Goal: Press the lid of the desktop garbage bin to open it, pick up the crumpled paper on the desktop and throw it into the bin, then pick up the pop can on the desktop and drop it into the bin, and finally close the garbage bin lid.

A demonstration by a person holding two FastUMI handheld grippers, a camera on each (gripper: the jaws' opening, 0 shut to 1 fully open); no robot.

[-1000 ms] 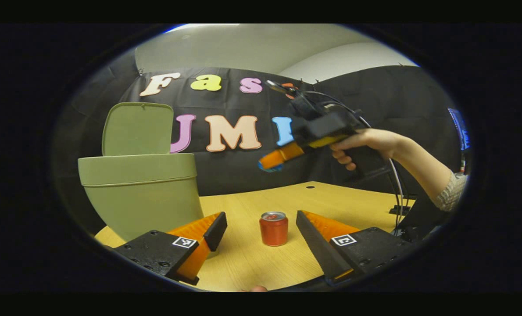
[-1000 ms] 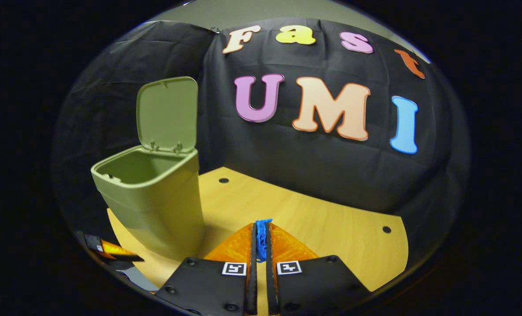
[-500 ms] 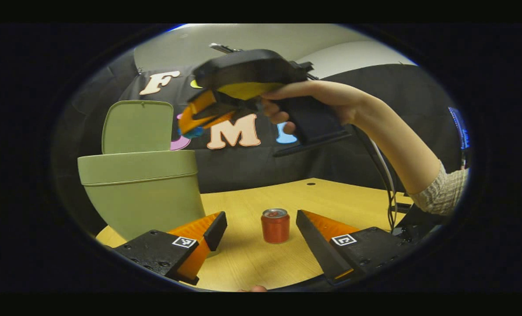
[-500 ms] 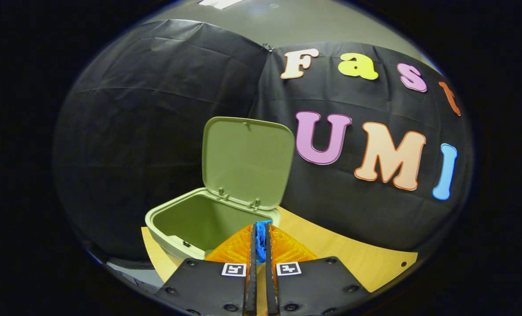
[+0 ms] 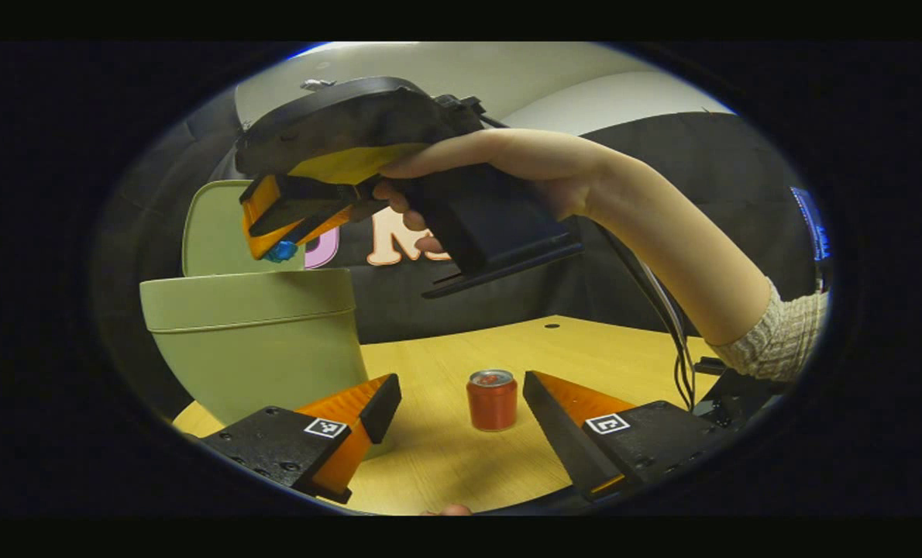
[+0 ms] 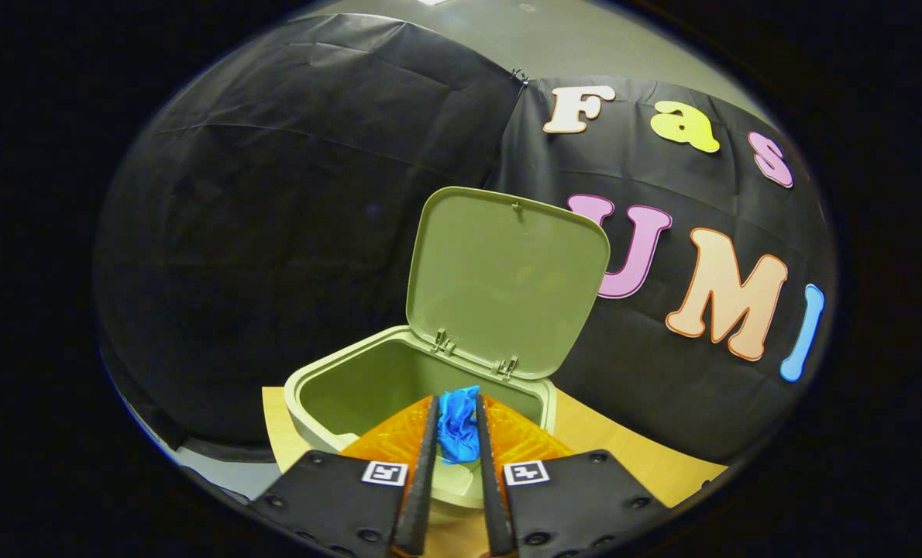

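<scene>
The green bin (image 5: 252,341) stands on the table with its lid (image 5: 211,232) raised upright. My right gripper (image 6: 455,401) hangs over the bin's open mouth (image 6: 368,384), tilted down, shut on the blue crumpled paper (image 6: 459,425). The left gripper view shows that right gripper (image 5: 271,244) above the bin's rim, the paper (image 5: 280,251) at its tip. My left gripper (image 5: 459,387) stays low over the table, open, with nothing in it. The red pop can (image 5: 492,399) stands upright a little beyond its fingertips, in line with the gap.
The wooden table (image 5: 445,465) runs right and back from the bin. A person's hand (image 5: 523,163) and sleeved forearm (image 5: 775,345) reach across above the can. Cables (image 5: 682,364) hang at the right edge. The lid's inside (image 6: 507,279) faces my right gripper.
My right gripper moved left and closer over the bin's opening with the paper. Its fingers stand slightly wider apart than before. The left gripper and the can have hardly shifted.
</scene>
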